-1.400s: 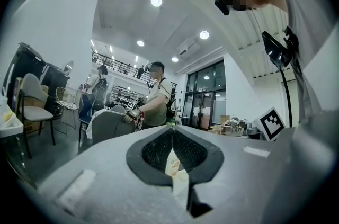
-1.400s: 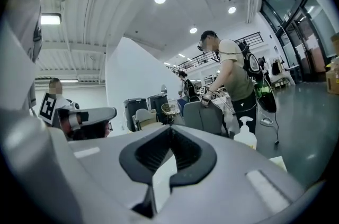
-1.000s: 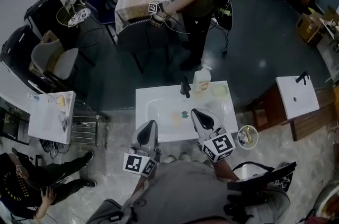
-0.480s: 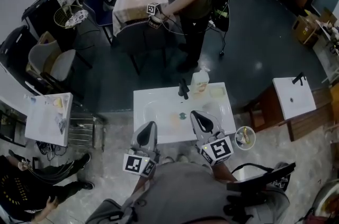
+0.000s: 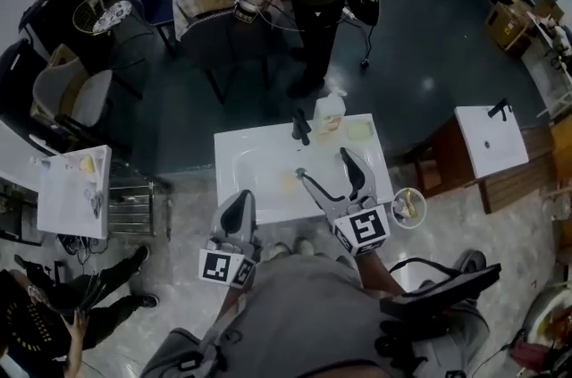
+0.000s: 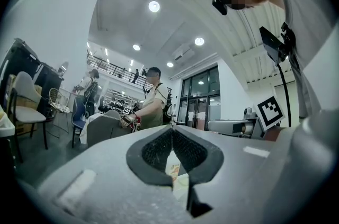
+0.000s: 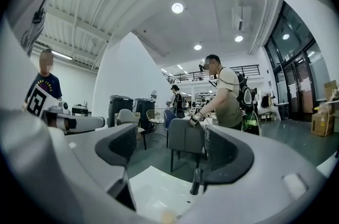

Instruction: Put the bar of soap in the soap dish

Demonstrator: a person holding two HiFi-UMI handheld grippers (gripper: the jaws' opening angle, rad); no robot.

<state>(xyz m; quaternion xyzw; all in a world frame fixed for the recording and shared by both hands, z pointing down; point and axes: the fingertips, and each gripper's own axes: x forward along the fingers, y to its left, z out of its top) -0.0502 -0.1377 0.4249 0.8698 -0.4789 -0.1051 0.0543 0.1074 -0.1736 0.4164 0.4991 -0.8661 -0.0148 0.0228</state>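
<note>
Right gripper: jaws just opened wide, nothing between, poised over sink, likely to take soap bar. Left gripper: jaws together, idle. Soap dish at back rim.

The bar of soap is only a pale smudge in the sink, and the soap dish is too small to show any detail.

My right tool hovers over the sink: soap bar just left of it, faucet, bottle and soap dish beyond it.
</note>
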